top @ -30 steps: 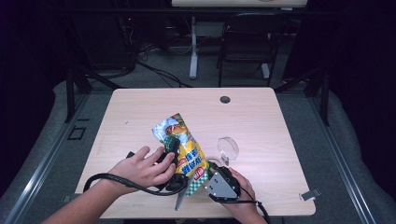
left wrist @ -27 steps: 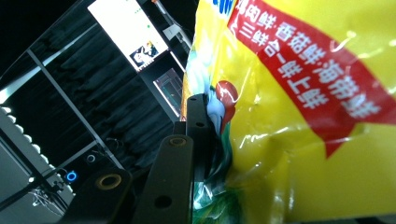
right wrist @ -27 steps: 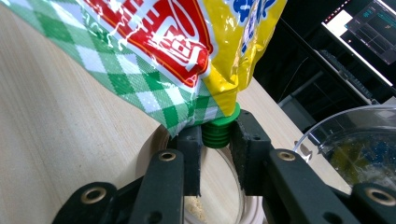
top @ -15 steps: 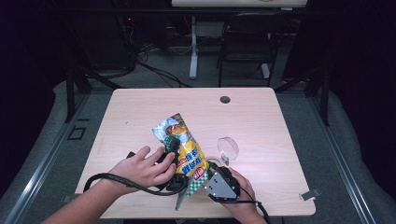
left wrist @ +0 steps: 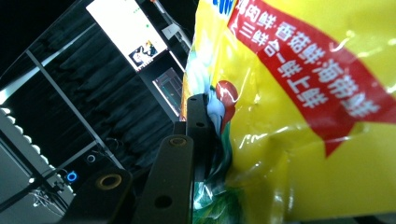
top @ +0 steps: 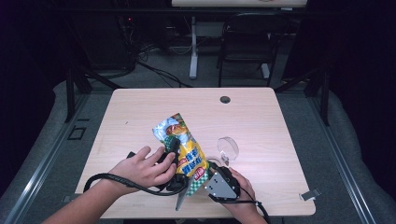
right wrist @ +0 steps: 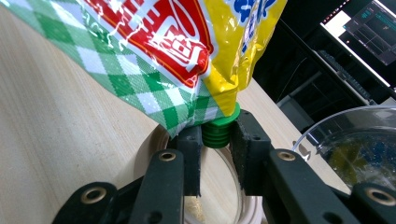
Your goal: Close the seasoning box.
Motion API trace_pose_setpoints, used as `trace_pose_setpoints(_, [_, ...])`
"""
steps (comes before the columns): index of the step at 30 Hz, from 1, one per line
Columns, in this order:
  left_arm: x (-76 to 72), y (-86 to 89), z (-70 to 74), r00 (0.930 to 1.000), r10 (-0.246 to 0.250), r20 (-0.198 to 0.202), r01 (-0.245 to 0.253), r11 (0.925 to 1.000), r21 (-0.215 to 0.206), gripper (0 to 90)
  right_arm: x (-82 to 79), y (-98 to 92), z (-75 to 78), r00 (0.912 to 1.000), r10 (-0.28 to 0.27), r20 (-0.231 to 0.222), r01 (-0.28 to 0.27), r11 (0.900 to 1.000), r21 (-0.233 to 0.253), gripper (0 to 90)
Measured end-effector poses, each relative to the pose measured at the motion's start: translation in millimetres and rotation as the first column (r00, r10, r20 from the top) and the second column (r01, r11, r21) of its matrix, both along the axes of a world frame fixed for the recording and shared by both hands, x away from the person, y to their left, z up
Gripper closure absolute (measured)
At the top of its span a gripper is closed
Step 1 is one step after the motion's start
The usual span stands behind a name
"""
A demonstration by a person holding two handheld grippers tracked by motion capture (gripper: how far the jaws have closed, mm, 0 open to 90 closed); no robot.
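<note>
A yellow pouch [top: 183, 145] with a red label and a green-checked bottom is held slanting over the wooden table [top: 261, 121], its lower end near the front edge. My left gripper [top: 172, 148] is shut on the pouch's side; in the left gripper view its jaws [left wrist: 205, 122] pinch the foil of the pouch [left wrist: 308, 102]. My right gripper [top: 211, 173] is shut on the pouch's green screw cap [right wrist: 219, 131], which sits between both jaws [right wrist: 219, 135] below the pouch [right wrist: 154, 51].
A clear round dish [top: 228, 148] stands just right of the pouch, and its rim [right wrist: 355, 140] rises close to my right jaws. A pale ring [right wrist: 152, 149] lies under the cap. The table has a cable hole [top: 225, 99] at the back and a metal clip [top: 309, 193] at the front right.
</note>
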State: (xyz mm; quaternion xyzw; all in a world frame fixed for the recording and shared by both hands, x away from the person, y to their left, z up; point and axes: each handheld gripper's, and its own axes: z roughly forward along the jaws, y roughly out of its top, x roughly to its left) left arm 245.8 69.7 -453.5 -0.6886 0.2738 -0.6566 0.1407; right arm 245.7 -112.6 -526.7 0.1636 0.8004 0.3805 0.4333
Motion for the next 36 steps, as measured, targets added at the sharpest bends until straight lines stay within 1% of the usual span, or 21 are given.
trace_pose_setpoints(12, [-0.5, -1.3, 1.2, 1.0000, 0.004, -0.001, -0.004, 0.9999, 0.015, 83.5, 0.7, 0.4, -0.3, 1.0000, 0.002, -0.003, -0.002, 1.000, 0.004, 74.2])
trace_pose_setpoints(16, [-0.5, -2.4, 2.0, 1.0000, 0.007, -0.006, -0.007, 0.9998, 0.018, 83.8, 1.4, -0.1, -0.3, 0.9999, 0.004, -0.010, -0.004, 1.000, 0.005, 74.1])
trace_pose_setpoints(23, [-1.7, -3.8, 4.6, 1.0000, 0.003, -0.002, -0.003, 0.9997, 0.026, 83.7, 1.2, 0.2, -0.1, 0.9999, 0.006, -0.016, -0.006, 1.000, 0.012, 74.1])
trace_pose_setpoints(32, [-2.2, -4.6, 6.5, 1.0000, -0.001, 0.002, 0.001, 0.9995, 0.032, 83.8, 1.0, -0.4, 1.0, 0.9995, 0.011, -0.031, -0.010, 0.999, 0.031, 74.1])
trace_pose_setpoints(36, [-2.1, -4.7, 6.5, 1.0000, -0.001, -0.001, 0.001, 0.9995, 0.030, 83.8, 1.2, 0.3, 0.5, 0.9993, 0.012, -0.035, -0.011, 1.000, 0.028, 74.1])
